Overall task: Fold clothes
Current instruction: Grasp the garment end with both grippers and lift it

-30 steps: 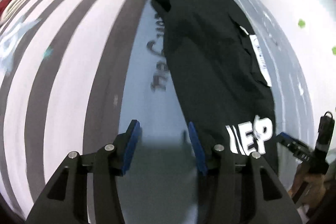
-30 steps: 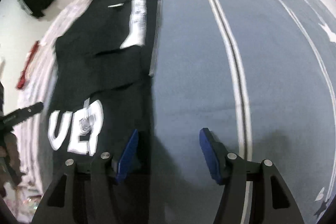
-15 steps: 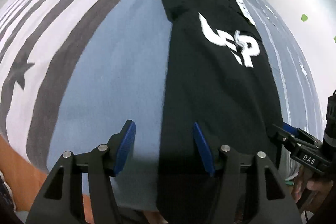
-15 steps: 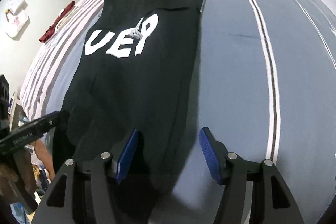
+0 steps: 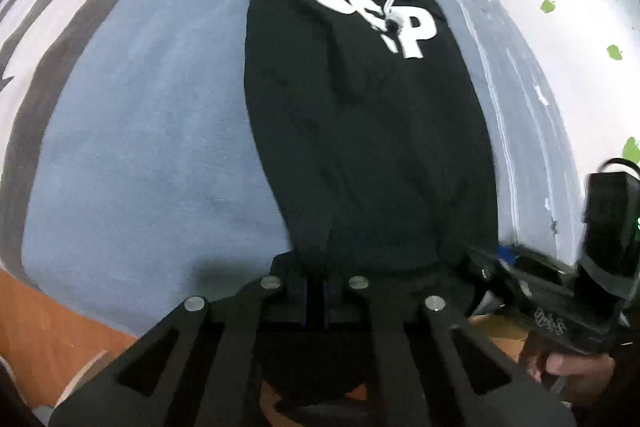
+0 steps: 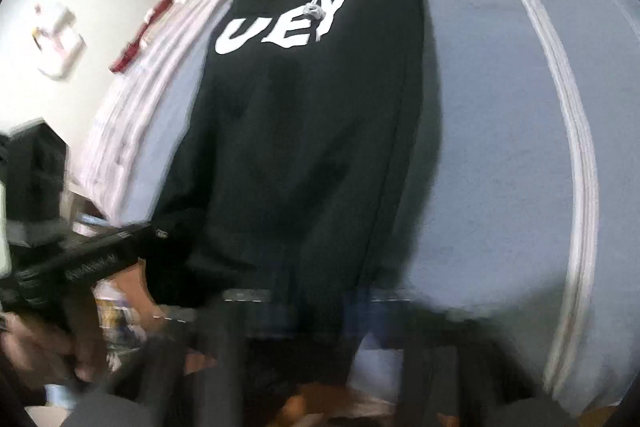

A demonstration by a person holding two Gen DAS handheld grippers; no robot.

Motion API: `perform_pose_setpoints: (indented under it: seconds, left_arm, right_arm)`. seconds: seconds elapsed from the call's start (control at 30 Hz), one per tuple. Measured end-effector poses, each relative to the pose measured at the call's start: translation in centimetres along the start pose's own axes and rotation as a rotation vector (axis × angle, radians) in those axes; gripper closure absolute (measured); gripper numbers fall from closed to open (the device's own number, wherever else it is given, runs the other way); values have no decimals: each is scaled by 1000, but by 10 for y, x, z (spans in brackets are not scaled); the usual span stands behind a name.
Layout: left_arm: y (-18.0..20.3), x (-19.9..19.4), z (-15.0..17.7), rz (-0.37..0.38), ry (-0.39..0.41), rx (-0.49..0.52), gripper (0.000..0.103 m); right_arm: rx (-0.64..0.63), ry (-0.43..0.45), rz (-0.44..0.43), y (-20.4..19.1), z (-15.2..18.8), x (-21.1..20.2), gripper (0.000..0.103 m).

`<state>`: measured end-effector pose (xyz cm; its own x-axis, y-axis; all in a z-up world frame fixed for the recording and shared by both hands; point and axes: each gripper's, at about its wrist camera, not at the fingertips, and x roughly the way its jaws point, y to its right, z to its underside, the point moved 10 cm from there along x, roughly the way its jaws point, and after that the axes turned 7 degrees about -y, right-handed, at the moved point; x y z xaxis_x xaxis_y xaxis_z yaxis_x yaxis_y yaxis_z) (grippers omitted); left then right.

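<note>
Black garment [image 5: 360, 131], near bed [image 5: 140, 147] edge: L gripper [image 5: 316, 301] & R gripper [image 6: 320, 311] both clamped on hem; risk: thin pinch slips, fold skews.

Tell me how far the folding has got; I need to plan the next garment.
Done: the black garment lies as a long narrow strip on the bedspread. In hand: the left claw and right claw are shut on its near end at the bed's edge. Left: folding it lengthwise toward the far end.
</note>
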<state>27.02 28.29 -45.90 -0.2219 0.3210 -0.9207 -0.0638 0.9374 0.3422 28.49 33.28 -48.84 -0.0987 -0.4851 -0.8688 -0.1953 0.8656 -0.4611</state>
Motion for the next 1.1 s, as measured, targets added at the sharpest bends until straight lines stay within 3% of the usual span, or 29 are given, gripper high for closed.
perform_pose_setpoints:
  seconds: [0.2, 0.33, 0.47, 0.63, 0.87, 1.1]
  left_arm:
    - [25, -54, -29, 6, 101, 30, 101]
    - [31, -106, -80, 37, 177, 33, 101]
    - [37, -141, -147, 63, 229, 30, 101]
    - [38, -141, -256, 87, 265, 54, 101]
    - [10, -93, -390, 147, 225, 40, 101]
    - [-5, -59, -467, 146, 166, 89, 101]
  right_arm:
    - [-48, 83, -23, -24, -27, -52, 99]
    - [-47, 165, -54, -40, -72, -95, 99]
    - [-50, 239, -83, -47, -139, -131, 99]
    - [-53, 291, -63, -41, -241, -148, 99]
    - [-30, 278, 3, -22, -373, -107, 99]
    - [5, 221, 18, 2, -462, -72, 98]
